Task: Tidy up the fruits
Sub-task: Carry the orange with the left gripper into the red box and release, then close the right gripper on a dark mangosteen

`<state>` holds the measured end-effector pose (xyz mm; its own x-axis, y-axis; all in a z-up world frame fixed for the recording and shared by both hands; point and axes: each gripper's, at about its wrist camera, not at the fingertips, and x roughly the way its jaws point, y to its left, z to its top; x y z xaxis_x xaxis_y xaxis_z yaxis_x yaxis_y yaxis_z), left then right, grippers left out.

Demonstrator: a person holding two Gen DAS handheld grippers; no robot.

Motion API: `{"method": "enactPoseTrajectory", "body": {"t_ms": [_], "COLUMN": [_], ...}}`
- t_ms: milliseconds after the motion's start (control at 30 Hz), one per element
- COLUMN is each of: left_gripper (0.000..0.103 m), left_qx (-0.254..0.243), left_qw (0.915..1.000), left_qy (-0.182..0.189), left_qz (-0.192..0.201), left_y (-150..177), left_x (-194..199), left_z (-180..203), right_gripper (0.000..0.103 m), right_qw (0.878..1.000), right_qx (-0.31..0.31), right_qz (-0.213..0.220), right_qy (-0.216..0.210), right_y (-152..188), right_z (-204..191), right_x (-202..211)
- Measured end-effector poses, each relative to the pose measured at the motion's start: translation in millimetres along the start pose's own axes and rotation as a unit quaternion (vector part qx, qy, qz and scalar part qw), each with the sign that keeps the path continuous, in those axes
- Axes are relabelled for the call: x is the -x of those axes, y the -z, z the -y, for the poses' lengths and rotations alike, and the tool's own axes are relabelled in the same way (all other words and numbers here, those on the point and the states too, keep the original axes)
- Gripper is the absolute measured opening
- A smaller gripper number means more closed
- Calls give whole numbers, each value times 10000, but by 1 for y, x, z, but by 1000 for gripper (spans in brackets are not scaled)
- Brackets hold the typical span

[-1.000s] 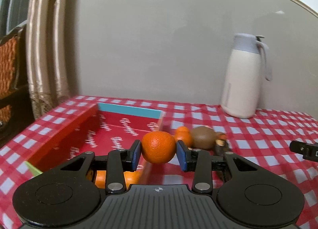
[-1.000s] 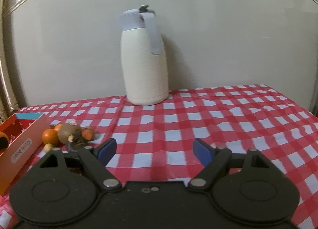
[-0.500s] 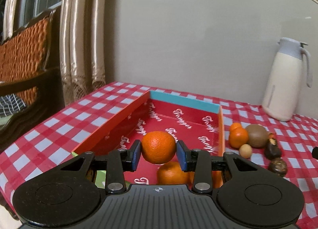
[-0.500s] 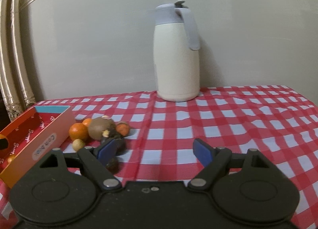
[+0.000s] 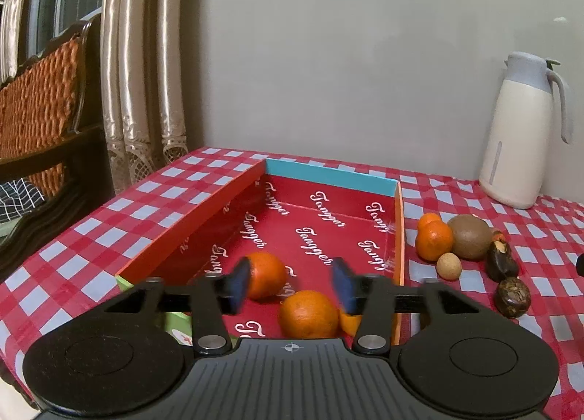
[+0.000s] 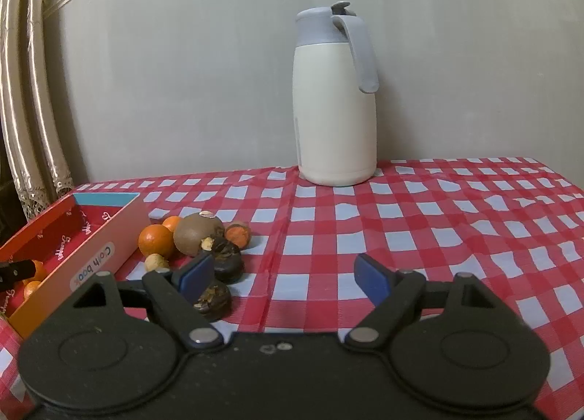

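Observation:
My left gripper [image 5: 290, 283] is open above the near end of the red box [image 5: 189, 226]. The orange [image 5: 268, 274] lies in the box beside the left blue pad, with another orange [image 5: 308, 314] in front and a third partly hidden behind the right finger. Right of the box lie two small oranges [image 5: 434, 239], a brown round fruit [image 5: 469, 235], a small tan fruit [image 5: 449, 266] and dark fruits [image 5: 502, 263]. My right gripper [image 6: 283, 276] is open and empty, low over the cloth right of that pile [image 6: 199, 234]. The box also shows in the right wrist view [image 6: 98, 241].
A white jug with a grey lid [image 5: 518, 135] stands at the back by the wall, also in the right wrist view [image 6: 335, 99]. The table has a red checked cloth [image 6: 438, 223]. A wicker chair [image 5: 40, 106] and curtains [image 5: 142, 66] stand to the left past the table's edge.
My left gripper has carried the orange from the pile over the box, opened and let it go; the orange now lies in the box. My right gripper has swung left towards the pile.

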<state>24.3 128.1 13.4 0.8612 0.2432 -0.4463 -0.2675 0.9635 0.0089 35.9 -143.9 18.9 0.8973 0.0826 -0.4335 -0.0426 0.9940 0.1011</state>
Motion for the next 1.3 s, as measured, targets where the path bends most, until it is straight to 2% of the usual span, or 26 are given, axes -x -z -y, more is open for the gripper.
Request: {"method": "enactPoseTrajectory", "body": {"t_ms": [300,733,1300], "left_gripper": [64,64,69], "left_qx": [-9,215,495], "left_qw": [9999,9992,9966], "left_qy": [-54,-248,-618], "left_qz": [110,231,235], "left_y": [-1,-2,4], "left_x": [3,11,14], "left_z": [-1,-27,-75], "right_gripper": [84,84,81], "right_qw": [10000,9996,9959], "right_qx": [2,177,548], "right_qz": [11,-118,-631], "right_qy": [-22,-209,-333], "right_y": [0,4,14], "right_z": [0,-18,-61], "right_x": [1,-6,-42]}}
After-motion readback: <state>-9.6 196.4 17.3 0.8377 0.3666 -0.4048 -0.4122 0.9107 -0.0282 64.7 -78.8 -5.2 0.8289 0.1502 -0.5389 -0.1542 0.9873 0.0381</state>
